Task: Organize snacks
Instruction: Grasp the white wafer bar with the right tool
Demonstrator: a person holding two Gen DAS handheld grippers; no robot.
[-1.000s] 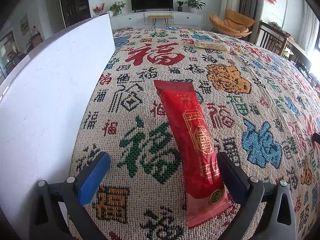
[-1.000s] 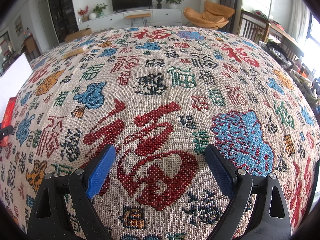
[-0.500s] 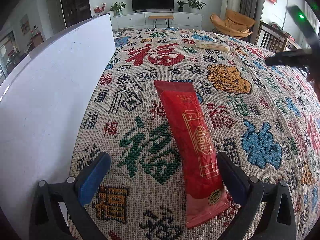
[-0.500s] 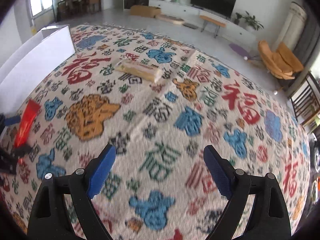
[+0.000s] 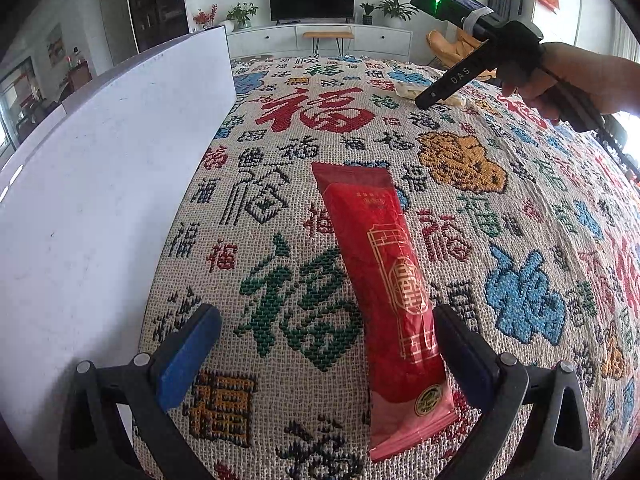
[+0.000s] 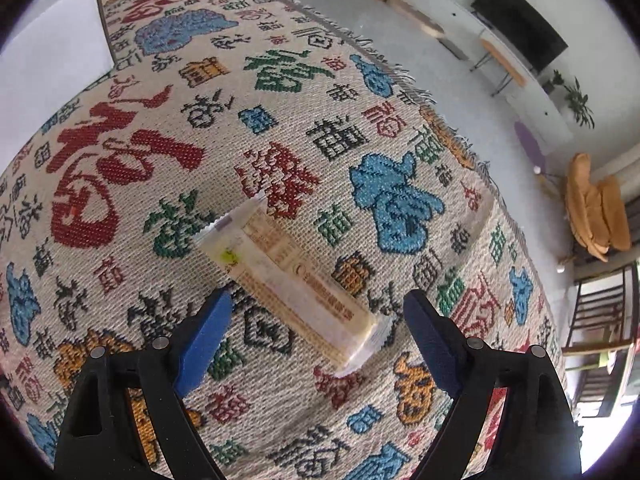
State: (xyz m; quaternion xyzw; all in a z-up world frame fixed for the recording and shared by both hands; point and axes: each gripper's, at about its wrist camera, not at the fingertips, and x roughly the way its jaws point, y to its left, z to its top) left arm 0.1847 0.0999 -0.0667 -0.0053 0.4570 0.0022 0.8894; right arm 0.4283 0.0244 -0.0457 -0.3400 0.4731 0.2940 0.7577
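A long red snack packet (image 5: pixel 384 276) lies on the patterned cloth, its near end between the fingers of my open left gripper (image 5: pixel 326 344). A cream-coloured cracker packet (image 6: pixel 294 282) lies diagonally on the cloth, and my open right gripper (image 6: pixel 318 328) hovers just above its near end. In the left wrist view the right gripper (image 5: pixel 474 72) shows far off at the upper right, over the cream packet (image 5: pixel 408 89). Both grippers are empty.
A tall white box wall (image 5: pixel 100 184) stands along the left of the red packet; it also shows in the right wrist view (image 6: pixel 52 56). The cloth's fringed far edge (image 6: pixel 400 76) drops to the floor. A TV cabinet and chairs stand beyond.
My right gripper has swung across the table and come down over the cream packet. It has entered the left wrist view. My left gripper and the red packet have not moved.
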